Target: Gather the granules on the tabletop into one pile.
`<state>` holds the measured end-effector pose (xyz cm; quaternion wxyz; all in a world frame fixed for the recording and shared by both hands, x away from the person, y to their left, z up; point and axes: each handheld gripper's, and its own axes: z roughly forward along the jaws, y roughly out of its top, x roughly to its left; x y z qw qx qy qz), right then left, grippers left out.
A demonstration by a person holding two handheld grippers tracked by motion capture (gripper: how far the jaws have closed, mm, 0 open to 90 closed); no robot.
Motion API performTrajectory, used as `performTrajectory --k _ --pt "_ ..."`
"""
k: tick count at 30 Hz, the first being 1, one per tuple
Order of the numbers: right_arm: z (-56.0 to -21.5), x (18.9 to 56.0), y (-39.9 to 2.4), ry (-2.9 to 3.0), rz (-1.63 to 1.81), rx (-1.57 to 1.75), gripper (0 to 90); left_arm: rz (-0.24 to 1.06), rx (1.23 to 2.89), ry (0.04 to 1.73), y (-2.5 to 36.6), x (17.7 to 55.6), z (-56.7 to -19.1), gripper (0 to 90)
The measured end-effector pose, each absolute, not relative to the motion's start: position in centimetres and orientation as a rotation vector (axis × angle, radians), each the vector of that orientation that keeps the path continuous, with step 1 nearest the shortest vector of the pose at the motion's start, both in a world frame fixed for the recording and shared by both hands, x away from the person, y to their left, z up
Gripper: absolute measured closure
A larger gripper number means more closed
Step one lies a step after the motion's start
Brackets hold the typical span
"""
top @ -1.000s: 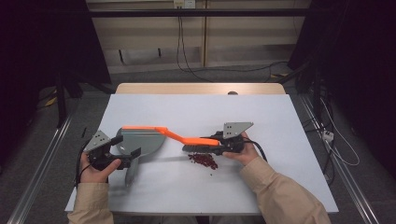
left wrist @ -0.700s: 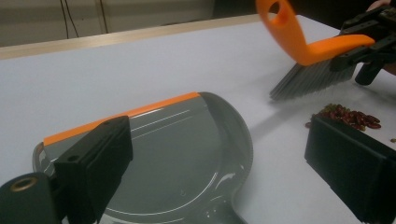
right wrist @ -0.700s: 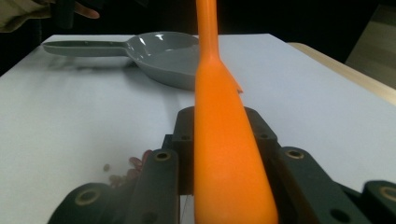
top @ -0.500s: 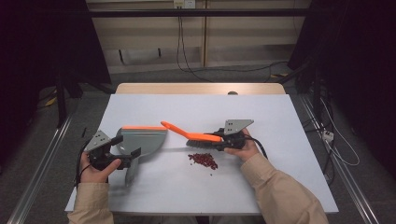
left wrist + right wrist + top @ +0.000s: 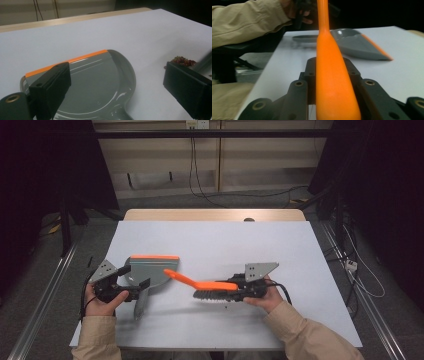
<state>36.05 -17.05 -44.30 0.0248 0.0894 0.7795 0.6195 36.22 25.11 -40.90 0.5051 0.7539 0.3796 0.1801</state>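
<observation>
Brush in right claw, dustpan at left

Right claw (image 5: 235,291) clenched on the orange brush (image 5: 202,284); in the right gripper view the handle (image 5: 332,82) runs straight up between the jaws, pressed on both sides. High view: brush lies nearly level over the white worktop (image 5: 215,240), bristles down, handle tip pointing toward the dustpan (image 5: 150,270). Tip just beside the pan's right edge; contact not clear.

Left claw (image 5: 134,289) is at the dustpan's handle, which hangs toward the near edge. Left gripper view: jaws stand wide, grey pan (image 5: 95,85) between them, orange lip on the far side. Whether the pads press on the handle I cannot tell. Small reddish crumbs (image 5: 182,60) lie on the worktop near the right jaw.
</observation>
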Motion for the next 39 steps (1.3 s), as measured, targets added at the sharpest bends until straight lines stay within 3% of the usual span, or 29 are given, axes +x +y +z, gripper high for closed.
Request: performTrajectory --k 6,17,22,32,39 --pt "-46.0 35.4 -16.5 2.522 1.879 0.293 71.4 0.434 1.815 0.919 25.2 36.2 -40.9 7.5" --pt "-46.0 37.9 -17.2 2.448 1.865 0.352 71.5 0.432 1.813 0.919 25.2 36.2 -40.9 7.5" --pt "-45.0 37.0 -17.5 2.447 1.896 0.315 71.4 0.436 1.820 0.919 25.3 36.1 -41.0 7.5" --pt "-44.8 33.1 -21.9 2.509 1.837 0.325 71.5 0.433 1.828 0.913 25.1 36.0 -40.9 7.6" --pt "-45.4 34.4 -23.3 2.448 1.790 0.433 71.5 0.434 1.829 0.910 24.8 35.9 -40.9 7.5"
